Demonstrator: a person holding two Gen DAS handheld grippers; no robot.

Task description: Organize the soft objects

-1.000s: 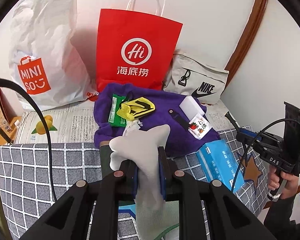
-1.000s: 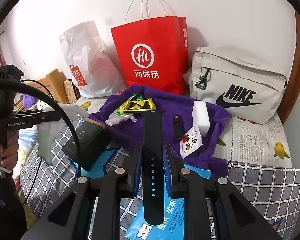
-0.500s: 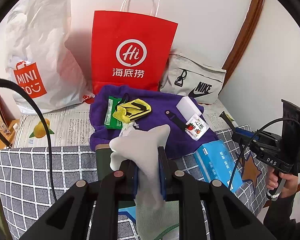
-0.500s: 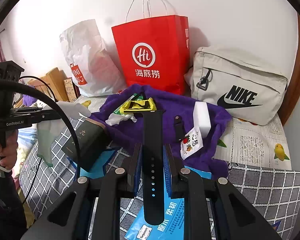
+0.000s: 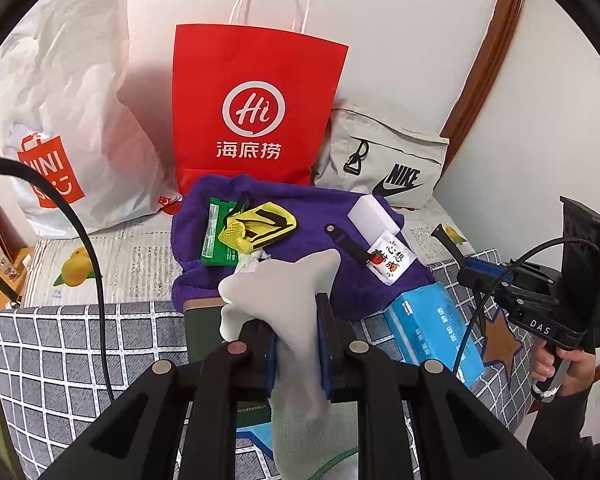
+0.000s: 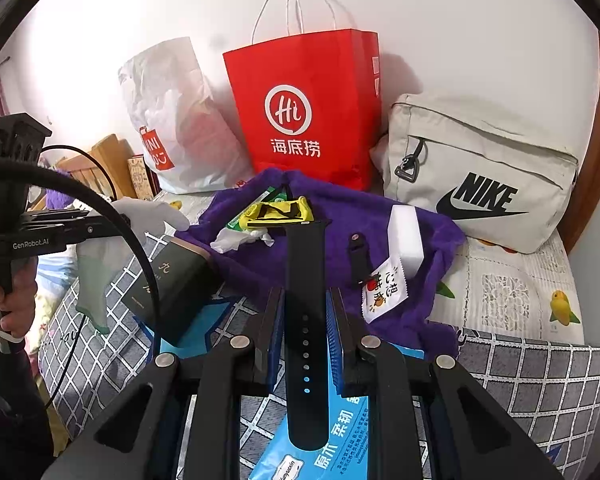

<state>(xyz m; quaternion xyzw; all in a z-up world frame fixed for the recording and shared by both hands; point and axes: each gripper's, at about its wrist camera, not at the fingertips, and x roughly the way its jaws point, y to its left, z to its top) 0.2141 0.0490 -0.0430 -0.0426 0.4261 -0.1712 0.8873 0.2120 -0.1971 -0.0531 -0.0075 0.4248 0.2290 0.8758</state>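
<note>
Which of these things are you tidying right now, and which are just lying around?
In the job:
- grey sock, held in left gripper
- black watch strap, held in right gripper

Just lying about:
- red paper bag
- Nike bag
- purple towel
- blue tissue pack

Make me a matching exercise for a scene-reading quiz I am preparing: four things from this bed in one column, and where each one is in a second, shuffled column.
Things:
1. white sock
2. black watch strap
3. white foam block
4. red paper bag

Places:
A. standing against the wall
B. clamped in the right tongs
C. lying on the purple towel
D. clamped in the left tongs

Pairs: 1-D, 2-B, 3-C, 4-A
</note>
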